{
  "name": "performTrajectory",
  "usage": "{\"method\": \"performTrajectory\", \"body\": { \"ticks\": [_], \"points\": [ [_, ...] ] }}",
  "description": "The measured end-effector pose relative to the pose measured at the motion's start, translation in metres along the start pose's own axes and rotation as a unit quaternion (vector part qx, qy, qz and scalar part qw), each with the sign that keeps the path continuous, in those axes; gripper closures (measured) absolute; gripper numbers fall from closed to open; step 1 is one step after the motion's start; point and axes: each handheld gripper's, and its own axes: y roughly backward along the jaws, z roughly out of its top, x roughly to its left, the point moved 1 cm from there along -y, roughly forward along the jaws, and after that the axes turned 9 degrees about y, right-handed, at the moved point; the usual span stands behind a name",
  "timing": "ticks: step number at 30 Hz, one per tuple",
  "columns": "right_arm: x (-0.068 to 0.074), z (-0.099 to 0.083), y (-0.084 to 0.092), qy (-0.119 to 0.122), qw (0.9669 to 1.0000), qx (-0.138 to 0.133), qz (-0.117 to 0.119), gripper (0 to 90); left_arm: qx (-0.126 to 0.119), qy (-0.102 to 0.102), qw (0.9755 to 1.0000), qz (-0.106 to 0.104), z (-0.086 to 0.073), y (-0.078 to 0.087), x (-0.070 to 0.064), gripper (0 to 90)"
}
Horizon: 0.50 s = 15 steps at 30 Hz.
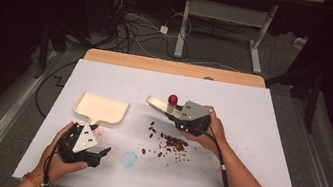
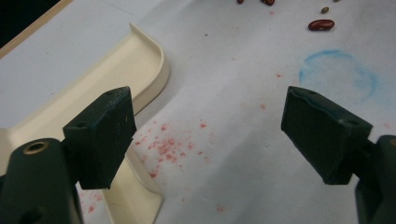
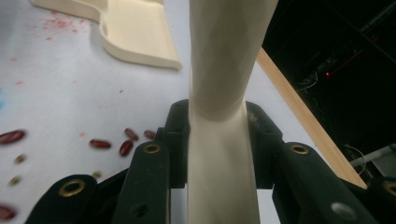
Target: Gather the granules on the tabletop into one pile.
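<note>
A: Brush [image 1: 158, 104] handle sits clamped in the right hand-held gripper [image 1: 177, 115], jaws nearly closed on it, just right of centre in the high view, above the spilled beans [image 1: 173, 143].

B: How will it handle?

A: Light, stiff plastic I'd judge, smooth enough to twist in the pads. Gripping the narrow waist of the handle [image 3: 223, 93] looks sensible.

B: And the dustpan [image 1: 101, 108]?

A: Left of centre on the bench [image 1: 261, 118], lying flat. The left hand-held gripper [image 1: 94, 155] is wide open and holds nothing, just below the dustpan's short stem. That stem is where I'd take hold; the pan seems light but likely to slide.
</note>
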Motion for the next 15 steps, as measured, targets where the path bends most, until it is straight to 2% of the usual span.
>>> {"method": "performTrajectory", "body": {
  "ticks": [1,2,5,6,7,9,11,12,15],
  "points": [
    [0.000,0.000,0.000,0.000,1.0000,0.000,0.000,67.7,0.001,-0.001,1.0000,-0.001,0.000,0.000,0.000,17.0],
    [-0.002,0.003,-0.011,0.000,1.0000,-0.001,0.007,67.7,0.001,-0.001,1.0000,-0.002,0.000,0.000,-0.001,17.0],
    [0.002,0.006,-0.025,0.013,0.9997,0.006,0.020,67.7,0.003,-0.002,1.0000,-0.003,-0.001,-0.001,-0.001,17.0],
    [0.005,0.007,-0.028,0.014,0.9994,0.006,0.031,67.6,0.004,-0.003,1.0000,-0.003,-0.001,-0.001,-0.001,17.0],
    [0.005,0.007,-0.028,0.014,0.9994,0.006,0.031,67.6,0.005,-0.002,1.0000,-0.003,-0.001,0.000,-0.001,17.0],
    [0.010,0.006,-0.032,0.018,0.9984,0.006,0.054,67.7,0.007,-0.003,1.0000,-0.003,-0.002,0.000,-0.001,17.0],
    [0.014,0.005,-0.031,0.024,0.9968,-0.002,0.077,67.6,0.007,0.000,1.0000,-0.003,-0.003,0.001,-0.001,17.0],
    [0.019,0.004,-0.027,0.040,0.9946,-0.005,0.095,67.6,0.007,0.000,1.0000,-0.003,-0.003,0.001,-0.001,17.0],
    [0.026,0.000,-0.020,0.062,0.9906,-0.011,0.122,67.2,0.008,0.001,1.0000,-0.002,-0.004,0.001,-0.001,17.0]
  ]
}}
